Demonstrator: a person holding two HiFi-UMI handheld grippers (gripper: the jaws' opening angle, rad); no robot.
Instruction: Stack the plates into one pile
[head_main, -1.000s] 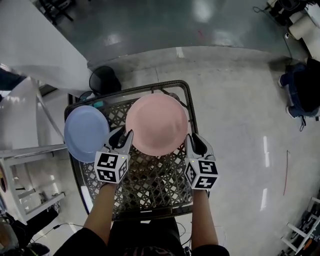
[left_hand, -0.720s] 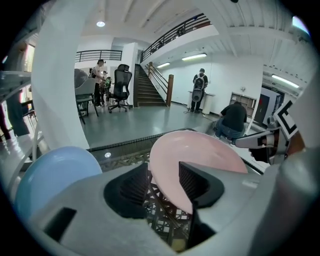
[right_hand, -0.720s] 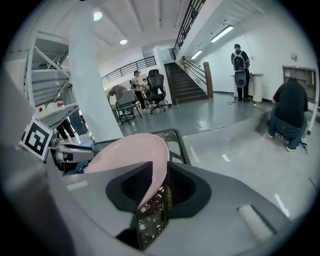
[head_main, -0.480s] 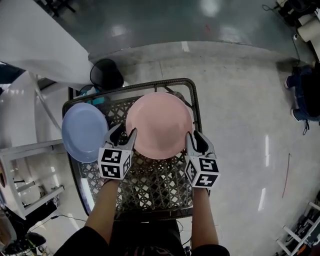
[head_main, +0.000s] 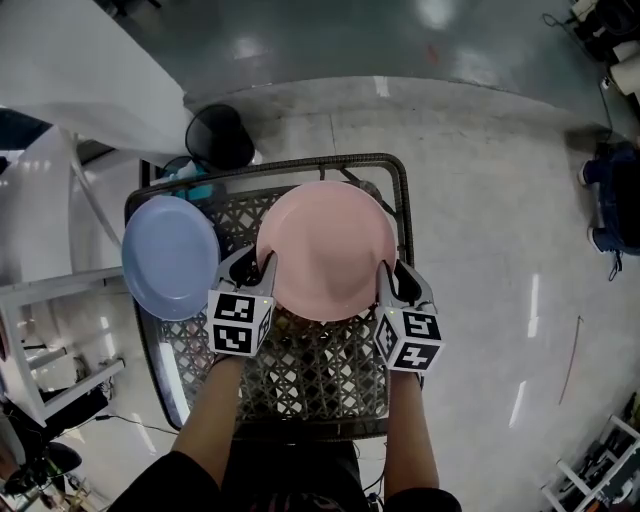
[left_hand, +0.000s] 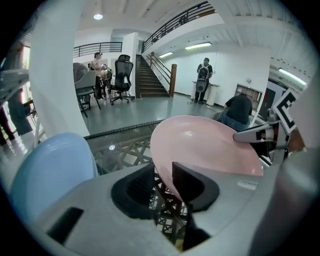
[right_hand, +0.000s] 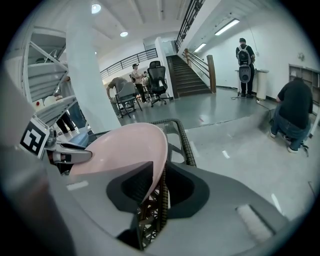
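Now gripped at opposite rims by left tongs (head_main: 255, 263) and right tongs (head_main: 398, 272), jaws just closed further, the pink plate (head_main: 325, 245) should be carried level and centred onto the blue plate (head_main: 170, 255).

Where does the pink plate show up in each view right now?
Head view: pink plate, centre of the picture.
Left gripper view: right of centre, its edge between the jaws.
Right gripper view: left of centre, its edge between the jaws.
Shared landmark: the dark table rim beyond the plate.
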